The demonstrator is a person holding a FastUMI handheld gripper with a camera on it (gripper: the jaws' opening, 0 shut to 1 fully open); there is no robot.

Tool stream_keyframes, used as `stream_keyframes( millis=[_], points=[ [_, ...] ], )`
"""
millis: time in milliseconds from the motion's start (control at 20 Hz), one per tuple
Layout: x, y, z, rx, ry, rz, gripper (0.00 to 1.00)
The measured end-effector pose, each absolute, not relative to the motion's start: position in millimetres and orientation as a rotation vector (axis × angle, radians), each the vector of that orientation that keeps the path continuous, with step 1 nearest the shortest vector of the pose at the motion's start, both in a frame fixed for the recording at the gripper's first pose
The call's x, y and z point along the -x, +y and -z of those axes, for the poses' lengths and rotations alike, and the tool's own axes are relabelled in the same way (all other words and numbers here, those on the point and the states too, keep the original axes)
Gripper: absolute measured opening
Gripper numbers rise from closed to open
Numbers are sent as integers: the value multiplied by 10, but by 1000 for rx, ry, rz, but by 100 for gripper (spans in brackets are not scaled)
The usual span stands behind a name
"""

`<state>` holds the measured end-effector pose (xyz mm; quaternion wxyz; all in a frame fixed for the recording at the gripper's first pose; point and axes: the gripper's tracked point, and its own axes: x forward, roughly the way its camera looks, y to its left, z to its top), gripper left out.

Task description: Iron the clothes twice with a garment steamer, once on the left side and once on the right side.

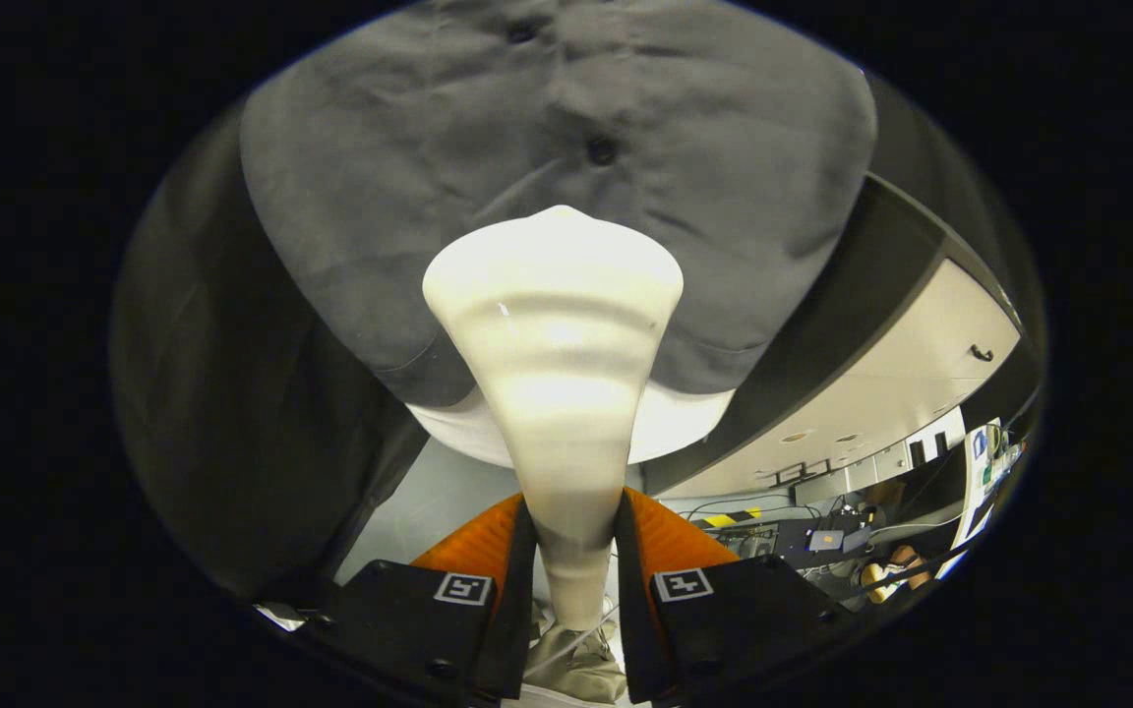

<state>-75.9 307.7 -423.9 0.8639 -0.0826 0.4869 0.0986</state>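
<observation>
A cream-white garment steamer (557, 364) rises from between my fingers, narrow at the handle and flaring to a broad head. My gripper (574, 536) is shut on its handle, one finger pressing each side. The steamer's head sits against a grey buttoned shirt (409, 177) hanging just beyond it, near the lower middle of the shirt, below a dark button (602, 150). A white layer (685, 423) shows under the shirt's hem. The part of the shirt behind the steamer head is hidden.
Black cloth (222, 413) hangs to the left of the shirt. A dark booth beam (881, 285) runs on the right, with a pale ceiling (921, 374) and a cluttered workbench (822, 541) beyond it. A thin cord (576, 644) trails below the handle.
</observation>
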Motion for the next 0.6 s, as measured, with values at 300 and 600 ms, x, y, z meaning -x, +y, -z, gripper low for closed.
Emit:
stream_keyframes(
  millis=[300,600],
  points=[
    [480,2442,3314,131,881,-189,46],
    [354,1897,2280,95,717,-206,46]
  ],
)
